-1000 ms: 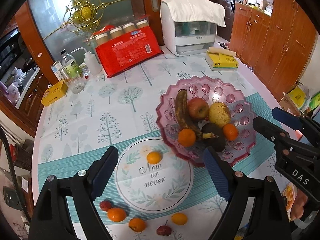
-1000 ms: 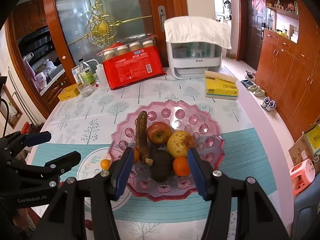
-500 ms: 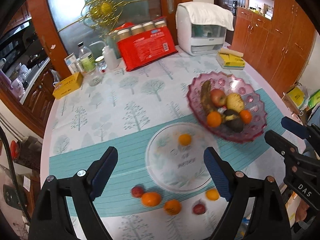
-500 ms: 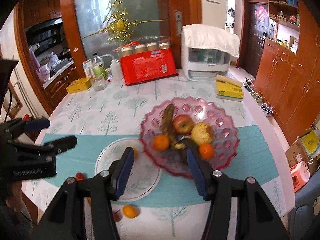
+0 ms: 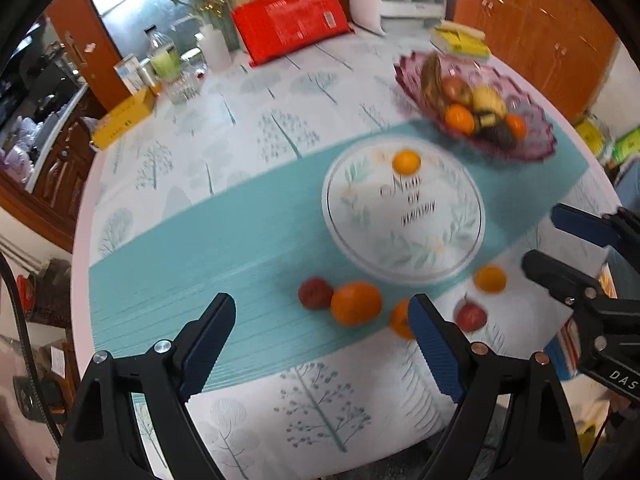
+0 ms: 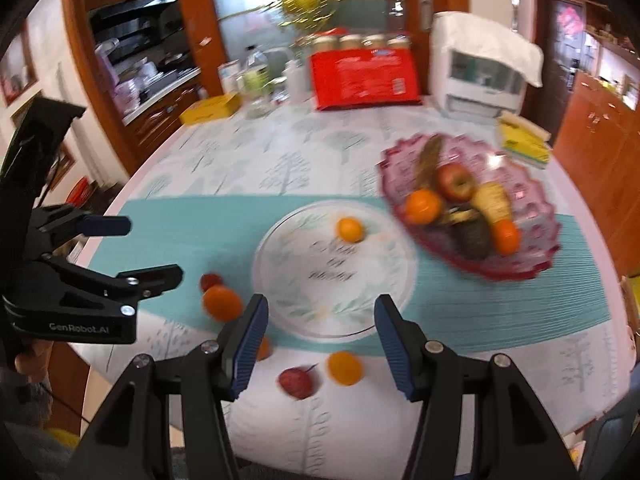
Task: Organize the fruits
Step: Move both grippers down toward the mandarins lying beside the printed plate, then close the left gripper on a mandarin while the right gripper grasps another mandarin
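Note:
A white lettered plate [image 5: 400,248] [image 6: 288,264] holds one small orange [image 5: 406,161] [image 6: 350,229]. Behind it on the right stands a pink glass bowl [image 5: 532,152] [image 6: 532,264] with a banana, an apple, a pear, oranges and a dark fruit. Loose on the cloth near the front edge lie a red fruit [image 5: 315,293] [image 6: 211,281], a big orange [image 5: 356,304] [image 6: 222,303], a second red fruit [image 5: 471,317] [image 6: 296,382] and a small orange [image 5: 490,279] [image 6: 345,367]. My left gripper [image 5: 320,308] [image 6: 150,248] hangs open above the big orange. My right gripper [image 6: 322,306] [image 5: 542,236] is open over the plate's near rim, holding nothing.
At the back of the round table stand a red package [image 5: 288,28], jars, bottles, a white appliance [image 6: 480,72] under a cloth, a yellow book [image 5: 460,40] and a yellow box [image 5: 124,120]. The table's front edge is just below both grippers. Wooden cabinets line the right.
Both grippers have drawn back from the bowl toward the table's front edge and sunk. The bowl now sits at the upper right, and the loose fruits lie near the fingertips. Jaw widths are unchanged.

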The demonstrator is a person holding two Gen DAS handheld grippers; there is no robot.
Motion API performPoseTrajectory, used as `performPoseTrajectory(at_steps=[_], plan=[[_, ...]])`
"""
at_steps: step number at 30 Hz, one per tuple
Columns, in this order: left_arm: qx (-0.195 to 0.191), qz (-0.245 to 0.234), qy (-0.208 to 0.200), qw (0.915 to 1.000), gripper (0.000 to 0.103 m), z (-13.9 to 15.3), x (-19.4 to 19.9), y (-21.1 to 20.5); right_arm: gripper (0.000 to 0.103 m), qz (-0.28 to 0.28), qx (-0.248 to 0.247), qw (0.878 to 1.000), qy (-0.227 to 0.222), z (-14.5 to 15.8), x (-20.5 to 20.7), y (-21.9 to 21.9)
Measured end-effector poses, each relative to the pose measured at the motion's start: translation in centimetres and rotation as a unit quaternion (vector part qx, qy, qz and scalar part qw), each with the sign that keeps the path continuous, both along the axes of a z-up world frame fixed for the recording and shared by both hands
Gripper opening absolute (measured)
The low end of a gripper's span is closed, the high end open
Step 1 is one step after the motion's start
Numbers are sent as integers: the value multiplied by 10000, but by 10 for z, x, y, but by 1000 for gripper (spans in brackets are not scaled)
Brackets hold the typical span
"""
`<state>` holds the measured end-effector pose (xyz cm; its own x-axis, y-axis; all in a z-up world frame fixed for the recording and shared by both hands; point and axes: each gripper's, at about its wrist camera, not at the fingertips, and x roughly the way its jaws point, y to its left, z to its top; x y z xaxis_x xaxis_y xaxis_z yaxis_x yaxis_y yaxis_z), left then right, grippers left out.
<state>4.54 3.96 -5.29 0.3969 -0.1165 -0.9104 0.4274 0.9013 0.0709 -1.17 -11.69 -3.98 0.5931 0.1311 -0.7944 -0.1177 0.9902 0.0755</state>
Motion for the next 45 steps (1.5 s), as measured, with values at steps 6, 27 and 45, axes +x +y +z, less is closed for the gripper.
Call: performPoseTrajectory(at_steps=[6, 27, 45], plan=[[-129, -319, 167, 9993, 86, -29, -5, 20, 56, 427, 55, 9985, 329, -35, 0, 30], [-763, -491, 965, 9912, 57, -64, 7, 21, 39, 999, -456, 9894, 949, -106, 24, 74], [-507, -395, 800, 9947, 42, -76, 22, -22, 38, -89, -151, 9985, 518, -85, 24, 25]])
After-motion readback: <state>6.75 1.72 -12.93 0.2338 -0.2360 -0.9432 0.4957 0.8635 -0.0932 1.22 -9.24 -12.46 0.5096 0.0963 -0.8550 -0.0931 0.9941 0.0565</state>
